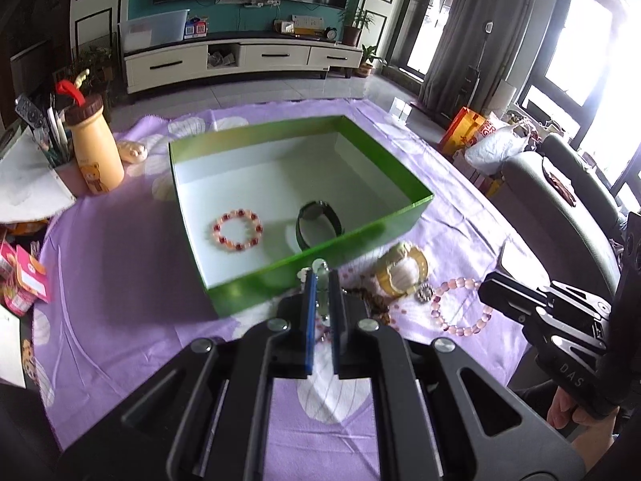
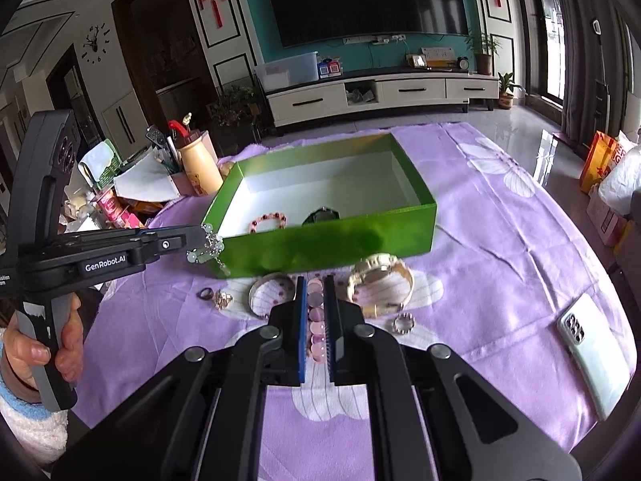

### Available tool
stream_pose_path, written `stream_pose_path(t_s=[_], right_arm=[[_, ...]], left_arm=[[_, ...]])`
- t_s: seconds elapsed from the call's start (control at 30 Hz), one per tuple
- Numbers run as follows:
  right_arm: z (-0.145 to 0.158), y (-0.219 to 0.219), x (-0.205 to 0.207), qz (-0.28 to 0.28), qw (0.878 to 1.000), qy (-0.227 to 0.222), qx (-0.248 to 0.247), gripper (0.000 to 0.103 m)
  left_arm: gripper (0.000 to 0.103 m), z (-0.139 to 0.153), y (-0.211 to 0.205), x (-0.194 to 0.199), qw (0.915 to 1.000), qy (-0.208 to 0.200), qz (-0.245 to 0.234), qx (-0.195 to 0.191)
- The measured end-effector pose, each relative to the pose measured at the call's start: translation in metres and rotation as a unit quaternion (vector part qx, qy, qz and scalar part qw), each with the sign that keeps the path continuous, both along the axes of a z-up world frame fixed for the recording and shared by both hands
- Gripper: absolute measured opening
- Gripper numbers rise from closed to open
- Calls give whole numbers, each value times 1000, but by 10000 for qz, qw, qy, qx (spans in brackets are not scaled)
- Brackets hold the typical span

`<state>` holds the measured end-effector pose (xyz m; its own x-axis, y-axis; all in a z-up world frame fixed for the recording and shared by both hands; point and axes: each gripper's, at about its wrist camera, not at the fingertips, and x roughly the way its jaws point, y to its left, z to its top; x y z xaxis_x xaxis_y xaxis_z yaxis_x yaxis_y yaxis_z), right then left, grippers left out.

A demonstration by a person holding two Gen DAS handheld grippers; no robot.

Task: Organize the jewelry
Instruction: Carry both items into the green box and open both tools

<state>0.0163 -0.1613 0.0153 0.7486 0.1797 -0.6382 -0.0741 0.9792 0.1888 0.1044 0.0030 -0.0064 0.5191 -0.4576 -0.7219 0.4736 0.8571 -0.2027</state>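
Observation:
A green box (image 1: 308, 276) (image 2: 360, 236) sits on the purple cloth and holds a red bead bracelet (image 1: 237, 230) (image 2: 269, 221) and a black watch (image 1: 318, 222) (image 2: 321, 214). My left gripper (image 1: 320, 276) (image 2: 202, 240) is shut on a silver charm bracelet (image 2: 208, 250), lifted at the box's near left corner. My right gripper (image 2: 314, 290) is shut around a pink bead bracelet (image 2: 316, 320) (image 1: 460, 304) lying on the cloth. A gold watch (image 2: 380, 280) (image 1: 402, 272), a silver bangle (image 2: 270, 292) and rings (image 2: 218, 296) lie in front of the box.
A white phone (image 2: 593, 352) lies on the cloth at right. A bear bottle (image 1: 94, 148) and clutter stand at the table's left edge. A small sparkly ring (image 2: 402, 324) lies near the gold watch. A sofa (image 1: 561, 208) is to the right.

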Motion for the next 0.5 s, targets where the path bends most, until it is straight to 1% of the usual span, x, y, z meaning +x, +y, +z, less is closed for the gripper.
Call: stream_pose_path(t_s=[0.1, 0.17, 0.27, 0.5], right_arm=[[9, -2, 9, -38, 9999, -98, 9, 7], [16, -4, 17, -54, 9998, -167, 52, 7], [24, -4, 29, -54, 9997, -237, -10, 7], [33, -5, 65, -68, 9995, -308, -43, 7]], left_arm=[[5, 8, -1, 14, 10000, -59, 40, -39], [5, 10, -2, 25, 9999, -23, 73, -85], [5, 12, -4, 39, 9999, -21, 131, -81], [5, 5, -9, 76, 9996, 61, 262, -25]])
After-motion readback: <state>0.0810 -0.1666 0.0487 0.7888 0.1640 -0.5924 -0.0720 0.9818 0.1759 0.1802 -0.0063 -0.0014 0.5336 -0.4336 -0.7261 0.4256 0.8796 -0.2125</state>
